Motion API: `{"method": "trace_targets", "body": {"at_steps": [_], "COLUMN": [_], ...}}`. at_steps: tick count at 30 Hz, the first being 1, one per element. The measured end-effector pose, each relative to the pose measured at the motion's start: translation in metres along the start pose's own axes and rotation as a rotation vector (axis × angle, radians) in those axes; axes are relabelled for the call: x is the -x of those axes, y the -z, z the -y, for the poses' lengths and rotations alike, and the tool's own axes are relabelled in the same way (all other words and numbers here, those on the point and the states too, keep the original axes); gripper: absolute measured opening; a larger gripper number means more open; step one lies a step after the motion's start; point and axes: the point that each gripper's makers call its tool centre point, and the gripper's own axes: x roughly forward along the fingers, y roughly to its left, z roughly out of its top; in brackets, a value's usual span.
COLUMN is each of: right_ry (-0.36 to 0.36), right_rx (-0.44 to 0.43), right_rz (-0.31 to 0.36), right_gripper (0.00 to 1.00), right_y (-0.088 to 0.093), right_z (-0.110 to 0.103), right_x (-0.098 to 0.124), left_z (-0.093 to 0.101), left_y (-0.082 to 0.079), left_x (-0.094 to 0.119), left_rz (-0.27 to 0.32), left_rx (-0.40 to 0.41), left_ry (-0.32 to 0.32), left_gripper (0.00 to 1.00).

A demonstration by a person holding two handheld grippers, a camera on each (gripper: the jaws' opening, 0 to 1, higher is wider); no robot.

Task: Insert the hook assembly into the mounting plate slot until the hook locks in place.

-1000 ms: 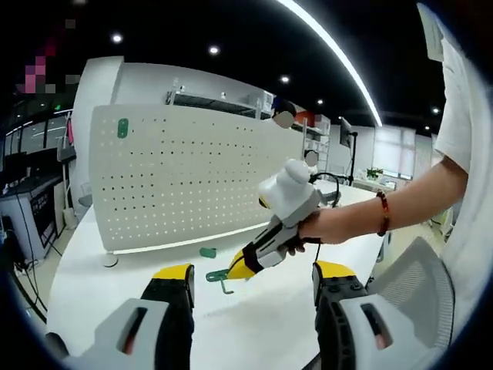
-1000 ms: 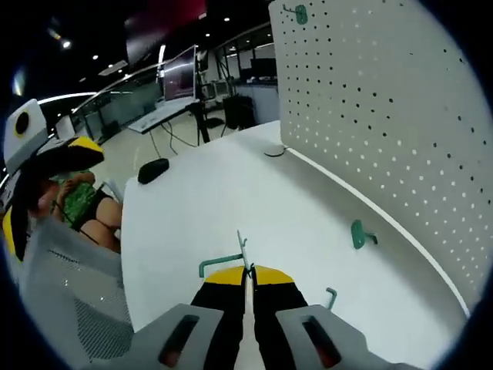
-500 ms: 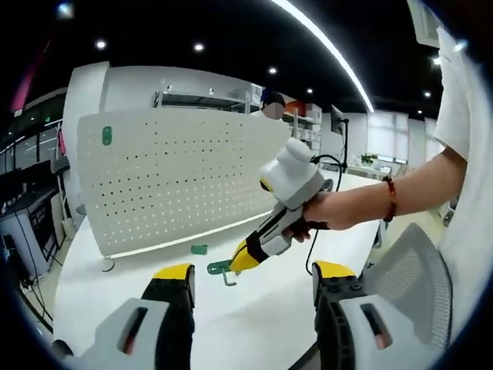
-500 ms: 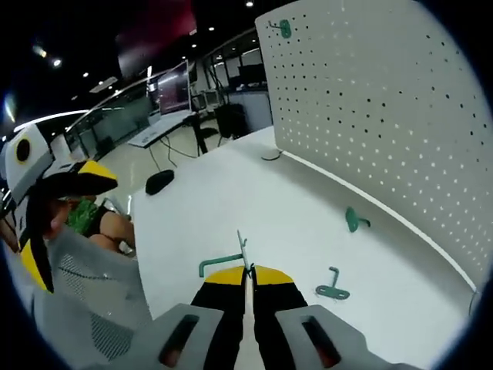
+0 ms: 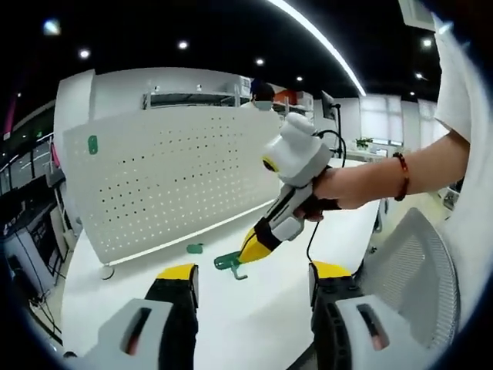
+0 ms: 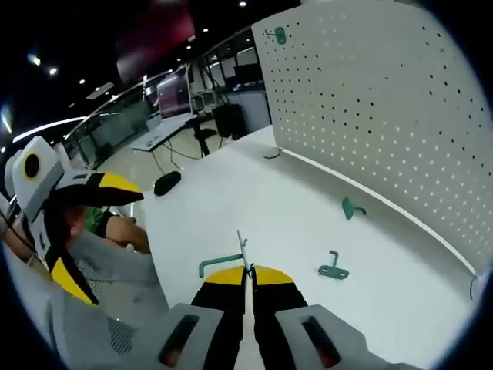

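Note:
A tall white pegboard (image 5: pixel 169 181) stands on the white table (image 5: pixel 262 324); it also rises at the right of the right gripper view (image 6: pixel 377 100). My right gripper (image 6: pixel 248 271) is shut on a green hook (image 6: pixel 222 264), with the wire sticking up between its jaws. In the left gripper view a hand carries the right gripper (image 5: pixel 250 254) above the table in front of the board, the green hook (image 5: pixel 229 262) jutting from its tip. My left gripper (image 5: pixel 253 279) is open and holds nothing.
One green hook (image 5: pixel 92 144) hangs at the board's top corner (image 6: pixel 279 35). Loose green hooks lie on the table near the board (image 6: pixel 352 206) (image 6: pixel 333 270) (image 5: pixel 195 248). A black mouse (image 6: pixel 166 183) sits by the far edge. The left gripper (image 6: pixel 96 235) is at the left.
The right gripper has lifted the hook higher off the table and closer to the board. Both cameras shifted. My left gripper has stayed open.

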Motion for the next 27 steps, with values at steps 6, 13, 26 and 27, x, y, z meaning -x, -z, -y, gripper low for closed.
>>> {"method": "trace_targets", "body": {"at_steps": [6,13,26,27], "right_ry": [-0.01,-0.034,-0.067,-0.069], "right_rx": [0.002,-0.036,-0.037,-0.04], "right_rz": [0.009,0.009,0.001,-0.003], "right_gripper": [0.01,0.01,0.01,0.01], "right_y": [-0.004,-0.004,-0.005,-0.005], "right_z": [-0.007,-0.01,-0.022,-0.023], "right_x": [0.014,0.026,0.034,0.034], "left_z": [0.005,0.012,0.014,0.014], "left_y": [-0.005,-0.001,0.006,0.006], "left_x": [-0.007,-0.015,-0.023,-0.024], "left_rz": [0.011,-0.023,-0.088,-0.091], "left_rx": [-0.052,-0.123,-0.321,-0.33], "left_ry": [0.003,0.025,0.007,0.007], "left_gripper": [0.58,0.51,0.33,0.32]}}
